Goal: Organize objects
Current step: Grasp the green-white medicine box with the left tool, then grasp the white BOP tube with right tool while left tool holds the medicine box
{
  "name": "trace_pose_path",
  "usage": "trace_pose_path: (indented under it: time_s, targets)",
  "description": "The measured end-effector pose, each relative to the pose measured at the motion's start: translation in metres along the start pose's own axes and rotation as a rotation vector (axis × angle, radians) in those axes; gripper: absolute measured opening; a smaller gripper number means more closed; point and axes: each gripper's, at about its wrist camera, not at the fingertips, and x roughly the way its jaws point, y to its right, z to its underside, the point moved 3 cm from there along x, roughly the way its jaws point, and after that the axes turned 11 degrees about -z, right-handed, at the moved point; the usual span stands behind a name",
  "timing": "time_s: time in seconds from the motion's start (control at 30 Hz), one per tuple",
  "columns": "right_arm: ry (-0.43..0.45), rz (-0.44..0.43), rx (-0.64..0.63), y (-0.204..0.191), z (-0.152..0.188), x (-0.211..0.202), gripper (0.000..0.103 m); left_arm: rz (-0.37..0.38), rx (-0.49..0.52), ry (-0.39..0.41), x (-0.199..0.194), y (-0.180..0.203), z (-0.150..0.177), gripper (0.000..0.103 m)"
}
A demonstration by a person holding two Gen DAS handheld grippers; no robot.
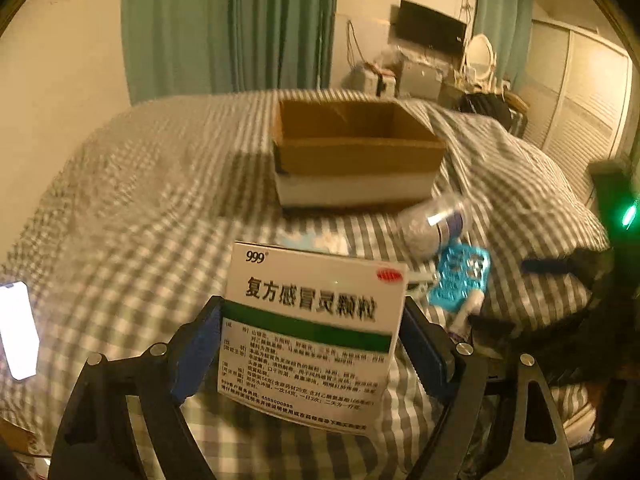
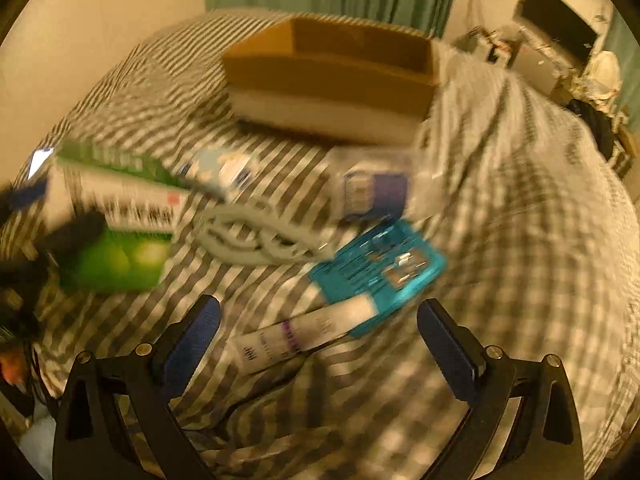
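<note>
Medicine box [image 1: 316, 320] clamped in the left gripper [image 1: 312, 344], short of the cardboard box [image 1: 356, 152].
Carry it level over the rim before releasing; the right gripper [image 2: 320, 332] hangs open above a tube [image 2: 300, 336] nearer than the cardboard box.

Both views are dim and carry a warm amber cast, as from indoor lamp light. The left wrist view is fairly sharp up close: print on the medicine box [image 1: 310, 332] reads clearly, while the far room goes soft. A phone screen [image 1: 17, 330] at the left edge burns out to pure white, and a green indicator light [image 1: 628, 216] glows at the right. The right wrist view is heavily motion-blurred, smearing the checked bedcover [image 2: 520, 200]. Fisheye curvature bends both views, with black vignetted corners.
</note>
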Motion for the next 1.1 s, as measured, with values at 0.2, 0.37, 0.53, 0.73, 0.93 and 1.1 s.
trace_pose_path:
  time_s: [0.2, 0.37, 0.53, 0.73, 0.93, 1.1]
  targets:
    - [-0.163, -0.052, 0.038, -0.003, 0.013, 0.047, 0.099, -0.018, -0.007, 0.024, -0.003, -0.008, -0.002, 0.086]
    - [-0.175, -0.069, 0.042, -0.008, 0.011, 0.063, 0.079, -0.011, -0.017, 0.011, 0.001, -0.012, 0.002, 0.086]
    - [-0.154, -0.074, 0.018, -0.013, 0.006, 0.065, 0.043, -0.004, -0.027, 0.002, 0.004, -0.015, 0.003, 0.086]
    - [-0.084, -0.073, -0.009, -0.013, 0.001, 0.046, 0.029, -0.004, -0.029, 0.002, 0.004, -0.015, 0.004, 0.086]
    - [0.030, -0.098, -0.053, -0.018, -0.012, 0.009, 0.024, 0.007, -0.035, 0.014, -0.002, -0.013, -0.001, 0.086]
    - [0.092, -0.095, -0.072, -0.020, -0.024, -0.011, 0.022, -0.004, -0.028, 0.046, -0.010, -0.010, -0.011, 0.086]
